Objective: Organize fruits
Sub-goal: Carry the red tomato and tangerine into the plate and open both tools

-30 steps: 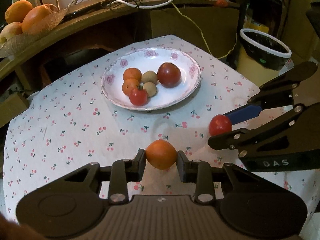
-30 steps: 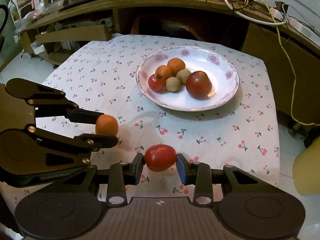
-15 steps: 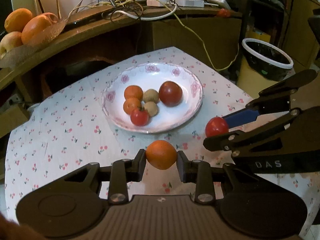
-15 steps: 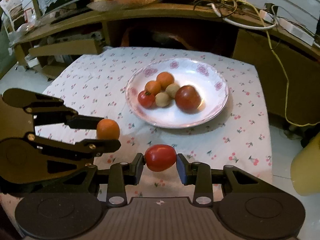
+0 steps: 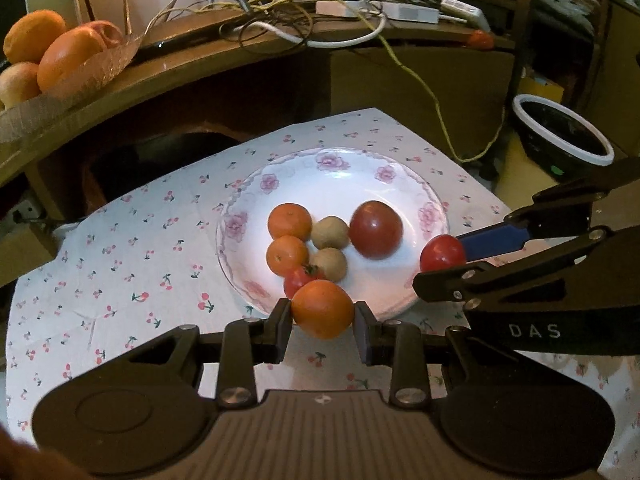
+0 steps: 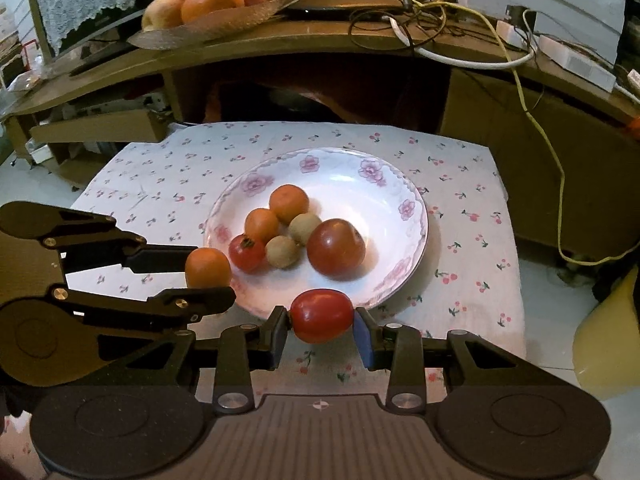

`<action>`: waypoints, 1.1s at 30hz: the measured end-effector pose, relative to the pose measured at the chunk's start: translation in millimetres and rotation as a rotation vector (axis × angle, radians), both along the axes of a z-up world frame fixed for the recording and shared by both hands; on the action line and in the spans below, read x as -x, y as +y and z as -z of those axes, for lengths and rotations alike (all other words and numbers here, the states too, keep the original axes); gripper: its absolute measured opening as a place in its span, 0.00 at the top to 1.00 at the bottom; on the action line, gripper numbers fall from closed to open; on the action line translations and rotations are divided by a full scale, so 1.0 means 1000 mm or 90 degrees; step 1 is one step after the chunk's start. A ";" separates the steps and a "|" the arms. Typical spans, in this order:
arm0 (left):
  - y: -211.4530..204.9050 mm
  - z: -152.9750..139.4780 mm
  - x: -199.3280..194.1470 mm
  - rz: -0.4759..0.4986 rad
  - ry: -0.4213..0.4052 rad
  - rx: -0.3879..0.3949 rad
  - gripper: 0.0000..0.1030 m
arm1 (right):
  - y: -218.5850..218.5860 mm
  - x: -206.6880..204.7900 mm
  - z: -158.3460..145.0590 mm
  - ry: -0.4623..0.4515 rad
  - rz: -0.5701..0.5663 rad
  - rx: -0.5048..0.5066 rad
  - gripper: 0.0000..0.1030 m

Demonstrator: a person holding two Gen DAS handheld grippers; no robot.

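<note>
Left wrist view: small red tomato point(image 5: 301, 280) on the plate point(image 5: 340, 172) half hidden behind the orange point(image 5: 322, 309) clamped in the left gripper point(image 5: 322, 326). Plate's near rim covered by that orange and by the right gripper point(image 5: 442, 264); the red tomato point(image 5: 443, 253) it grips hides part of the right rim.

Fruit bowl point(image 5: 92, 76) on the shelf cut off by the left edge; fruits inside only partly seen. Black bin point(image 5: 562, 138) partly behind the right gripper's arm.

Right wrist view: yellow object point(image 6: 608, 344) at right edge cut off, identity unclear. Near table point(image 6: 472, 240) edge hidden under both gripper bodies. Dark recess under the shelf unreadable.
</note>
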State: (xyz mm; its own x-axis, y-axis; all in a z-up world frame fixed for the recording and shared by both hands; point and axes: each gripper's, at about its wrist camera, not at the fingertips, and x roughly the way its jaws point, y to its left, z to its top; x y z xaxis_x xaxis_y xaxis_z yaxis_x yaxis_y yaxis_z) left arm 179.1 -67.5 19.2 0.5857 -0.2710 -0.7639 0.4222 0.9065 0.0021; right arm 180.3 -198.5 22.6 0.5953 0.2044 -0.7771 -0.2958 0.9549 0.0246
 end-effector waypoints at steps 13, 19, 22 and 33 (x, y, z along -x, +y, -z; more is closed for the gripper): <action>0.001 0.012 -0.025 -0.009 0.002 -0.002 0.63 | 0.003 -0.029 0.012 0.000 0.003 0.006 0.62; -0.001 0.020 -0.037 -0.014 0.003 -0.002 0.63 | 0.002 -0.040 0.019 -0.003 0.005 0.012 0.62; 0.000 0.021 -0.039 -0.014 0.003 0.001 0.63 | 0.001 -0.044 0.021 -0.002 0.003 0.009 0.61; 0.001 0.016 -0.037 -0.018 -0.012 -0.004 0.63 | -0.002 -0.042 0.018 -0.010 0.005 0.003 0.57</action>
